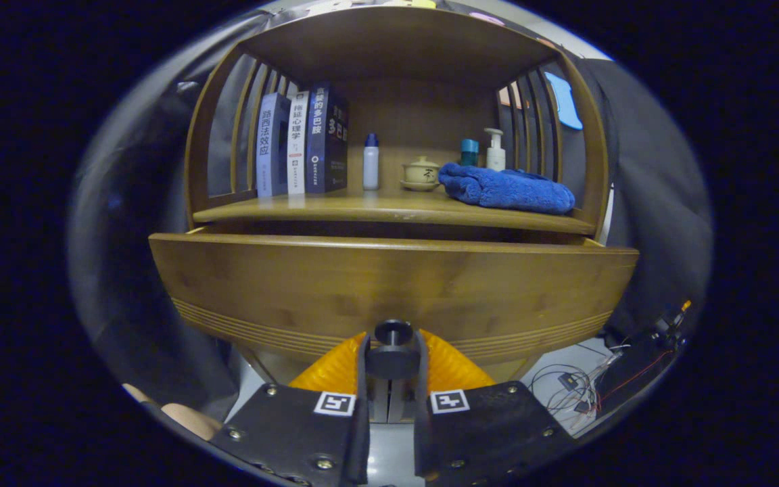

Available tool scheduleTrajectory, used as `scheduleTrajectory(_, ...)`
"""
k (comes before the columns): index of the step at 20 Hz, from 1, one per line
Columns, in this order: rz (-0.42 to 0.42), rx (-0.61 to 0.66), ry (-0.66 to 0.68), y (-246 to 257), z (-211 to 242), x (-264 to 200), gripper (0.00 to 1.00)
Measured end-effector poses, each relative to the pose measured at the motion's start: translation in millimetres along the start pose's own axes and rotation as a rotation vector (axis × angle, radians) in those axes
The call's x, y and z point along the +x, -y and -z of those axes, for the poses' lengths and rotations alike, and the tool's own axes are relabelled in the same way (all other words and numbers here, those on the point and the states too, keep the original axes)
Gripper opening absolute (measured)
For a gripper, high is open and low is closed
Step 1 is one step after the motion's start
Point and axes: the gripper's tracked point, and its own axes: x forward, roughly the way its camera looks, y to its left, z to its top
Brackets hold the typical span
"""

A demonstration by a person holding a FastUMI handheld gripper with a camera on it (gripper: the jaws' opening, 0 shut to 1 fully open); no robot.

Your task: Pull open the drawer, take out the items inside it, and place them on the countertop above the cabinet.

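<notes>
Dark cloth wall of booth [640,176] behind and beside wooden cabinet [396,61] with slatted sides. Drawer [389,284] below the shelf pulled partway out, front panel wide across the view, a dark gap showing between its top edge and the worktop [362,210] above. Contents of drawer hidden behind the front panel; cannot tell what lies inside.

On the worktop, from one side to the other: row of upright books [301,142] against the slats; small white bottle with blue cap [370,162] just beside the books; lidded ceramic cup on saucer [420,174] near the middle; folded blue towel [506,189] touching or nearly touching the cup's saucer; teal-capped jar [469,153] and white pump bottle [495,150] standing behind the towel, close to each other.

Round dark knob [393,352] low on the drawer front, at its centre. Claw [393,368] closed around the knob, one finger pressing on each side of it, knob head sitting between the fingertips. Square printed markers [449,400] on the claw body, one on each half.

Loose wires and small electronic parts [585,389] on the pale floor beside the cabinet, under the drawer's far corner. Fingertips of a person's hand [190,419] low beside the claw body.
</notes>
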Motion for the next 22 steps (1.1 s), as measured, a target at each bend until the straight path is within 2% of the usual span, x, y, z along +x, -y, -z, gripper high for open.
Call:
scheduleTrajectory(13, -0.023, -0.025, -0.052, 9, 25, -71, 0.26)
scheduleTrajectory(18, -0.043, -0.013, -0.108, 6, 48, -93, 0.26)
scheduleTrajectory(22, -0.053, -0.053, -0.113, 5, 50, -99, 0.26)
